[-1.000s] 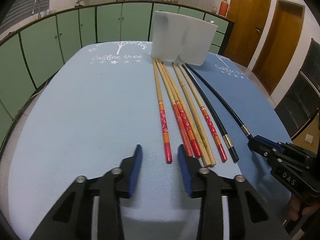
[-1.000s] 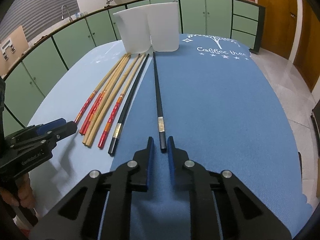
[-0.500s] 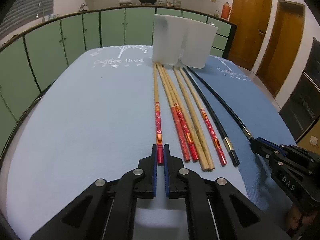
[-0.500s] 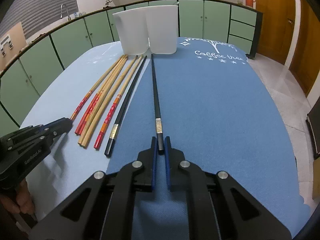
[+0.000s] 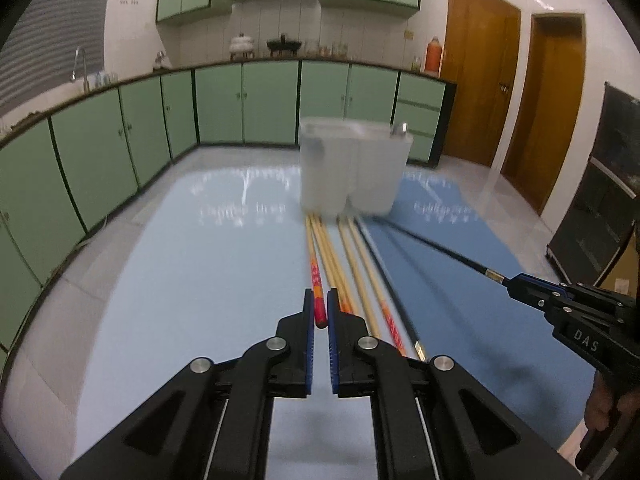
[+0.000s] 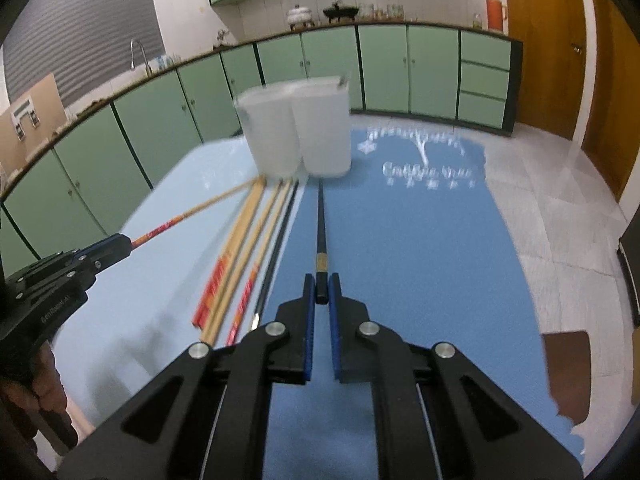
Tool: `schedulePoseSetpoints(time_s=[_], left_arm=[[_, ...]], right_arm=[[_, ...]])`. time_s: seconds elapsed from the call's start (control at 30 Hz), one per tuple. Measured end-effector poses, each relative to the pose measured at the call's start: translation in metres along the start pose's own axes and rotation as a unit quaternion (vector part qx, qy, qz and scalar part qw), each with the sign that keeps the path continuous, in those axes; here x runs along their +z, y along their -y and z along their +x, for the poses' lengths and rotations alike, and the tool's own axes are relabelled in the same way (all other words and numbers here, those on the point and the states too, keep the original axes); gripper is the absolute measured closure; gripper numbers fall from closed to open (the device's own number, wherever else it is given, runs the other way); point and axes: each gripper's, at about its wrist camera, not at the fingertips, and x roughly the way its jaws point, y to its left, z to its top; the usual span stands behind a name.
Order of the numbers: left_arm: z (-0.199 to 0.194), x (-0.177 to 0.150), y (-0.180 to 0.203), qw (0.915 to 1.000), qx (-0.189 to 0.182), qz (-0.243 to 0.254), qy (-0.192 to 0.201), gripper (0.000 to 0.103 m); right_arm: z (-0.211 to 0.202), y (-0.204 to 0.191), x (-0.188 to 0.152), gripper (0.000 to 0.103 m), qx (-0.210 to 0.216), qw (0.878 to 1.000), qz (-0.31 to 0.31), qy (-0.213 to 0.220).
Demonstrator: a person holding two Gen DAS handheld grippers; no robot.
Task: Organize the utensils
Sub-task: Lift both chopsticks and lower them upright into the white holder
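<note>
Blurred white holders [image 5: 354, 172], left gripper [image 5: 320, 316] clamping red-tipped chopstick [image 5: 316, 280]

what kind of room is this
Most likely a home kitchen: green cabinets run under a long counter, a sink tap stands at its left end, and pots sit on it by a tiled wall.

From my left wrist view the white holder [image 5: 354, 172] is smeared by motion, so I can't make out its compartments or rim. The white lettering on the tabletop [image 5: 192, 280] is too blurred to read. The loose chopsticks [image 6: 236, 272] streak together in the right wrist view; I can't count them reliably. The hand [image 5: 608, 412] on the right hand-held gripper [image 5: 516, 282] is cut off by the edge.
</note>
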Motion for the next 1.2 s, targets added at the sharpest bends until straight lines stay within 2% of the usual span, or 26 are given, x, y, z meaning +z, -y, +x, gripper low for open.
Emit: schedulePoseSetpoints(time_s=[0.3, 0.43, 0.77, 1.2], left_arm=[[-0.029, 0.056, -0.008, 0.9972, -0.007, -0.005, 0.074, 0.097], [-0.030, 0.077, -0.009, 0.9956, -0.011, -0.004, 0.093, 0.097], [-0.027, 0.105, -0.007, 0.9949, -0.030, 0.005, 0.096, 0.098], [-0.038, 0.122, -0.007, 0.9929, -0.040, 0.015, 0.111, 0.098]], right_arm=[[-0.035, 0.014, 0.054, 0.097, 0.027, 0.998, 0.030, 0.047], [-0.046, 0.016, 0.078, 0.097, 0.035, 0.996, 0.027, 0.071], [-0.046, 0.006, 0.123, 0.097, 0.033, 0.997, -0.017, 0.073], [-0.048, 0.002, 0.147, 0.097, 0.049, 0.995, -0.037, 0.081]])
